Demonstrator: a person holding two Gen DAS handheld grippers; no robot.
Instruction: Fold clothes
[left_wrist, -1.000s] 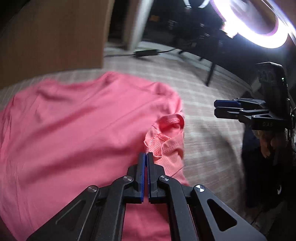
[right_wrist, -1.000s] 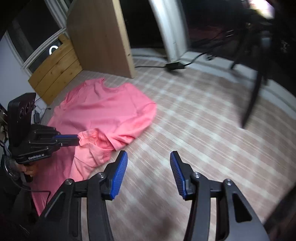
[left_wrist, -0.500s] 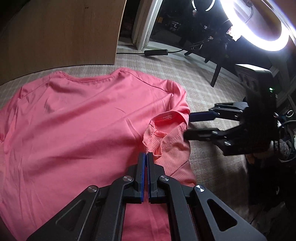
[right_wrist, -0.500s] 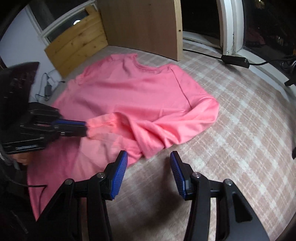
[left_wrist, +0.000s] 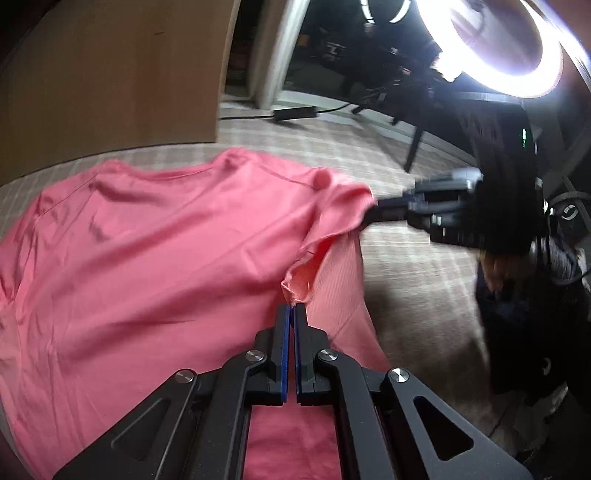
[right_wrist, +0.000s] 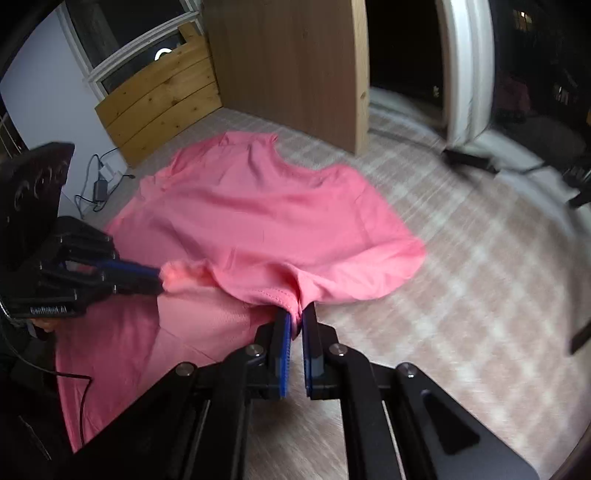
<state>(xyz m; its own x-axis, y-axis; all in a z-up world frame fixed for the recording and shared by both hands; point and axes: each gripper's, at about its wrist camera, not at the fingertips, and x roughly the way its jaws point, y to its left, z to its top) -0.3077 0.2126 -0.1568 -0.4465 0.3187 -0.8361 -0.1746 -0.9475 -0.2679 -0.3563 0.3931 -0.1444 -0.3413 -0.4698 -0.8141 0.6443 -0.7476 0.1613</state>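
Nearest the right wrist camera, the right gripper (right_wrist: 294, 321) has just closed: half a second ago its jaws stood spread above the checked carpet (right_wrist: 480, 314) beside the garment, and now the blue pads pinch a stitched fold of the pink shirt (right_wrist: 258, 206) along its near edge. In the left wrist view the left gripper (left_wrist: 291, 314) is as it was, jaws pressed together on a small bunch of the lighter inner cloth. Seen from there, the right gripper sits at the shirt's right side with fabric pulled up toward it. The shirt itself lies spread on the carpet, neck end away from the person, one side turned over so the paler inside shows. Farther off stand a wooden panel (right_wrist: 288, 62) and a slatted board (right_wrist: 162, 92) against the wall, with a ring light (left_wrist: 498, 40) glaring at the top of the left view. With both hands now holding cloth, the fold looks ready to begin; the likely next move is to carry that side across the body of the shirt.
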